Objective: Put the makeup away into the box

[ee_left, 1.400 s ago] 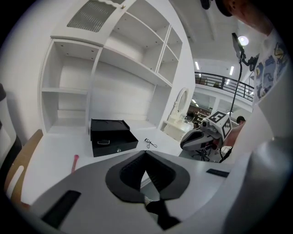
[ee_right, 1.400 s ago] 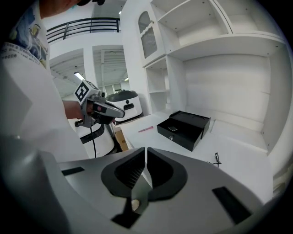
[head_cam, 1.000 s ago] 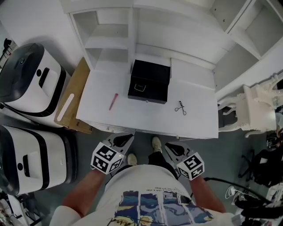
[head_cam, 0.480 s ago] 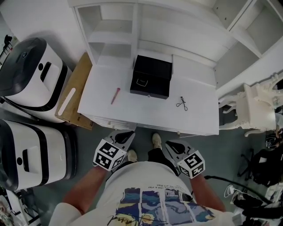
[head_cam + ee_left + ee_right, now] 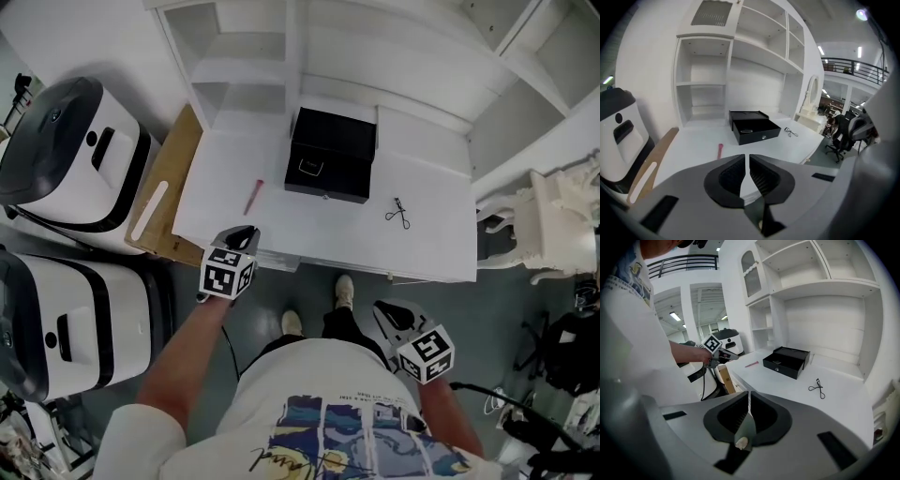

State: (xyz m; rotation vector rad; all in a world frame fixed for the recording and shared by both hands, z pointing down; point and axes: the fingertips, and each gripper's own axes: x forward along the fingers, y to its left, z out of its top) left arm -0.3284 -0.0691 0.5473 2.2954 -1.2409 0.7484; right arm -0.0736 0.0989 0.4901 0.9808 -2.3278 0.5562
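Note:
A black box (image 5: 330,155) with its drawer pulled open stands at the back of the white desk (image 5: 431,248). Left of it lies a pink makeup stick (image 5: 253,196), and right of it a black eyelash curler (image 5: 398,213). My left gripper (image 5: 246,232) hovers shut and empty over the desk's front left edge, a little short of the stick (image 5: 720,150). My right gripper (image 5: 384,309) is shut and empty, held back near the person's body, in front of the desk. In the right gripper view the box (image 5: 787,361), the curler (image 5: 817,387) and the left gripper (image 5: 729,355) all show.
Two white and black machines (image 5: 66,159) (image 5: 66,319) stand on the floor at the left. A wooden board (image 5: 164,197) leans beside the desk. White shelving (image 5: 281,56) rises behind the box. A white ornate chair (image 5: 562,206) is at the right.
My left gripper has moved forward from near the body to the desk's front left edge, closer to the pink stick. The right gripper has hardly moved.

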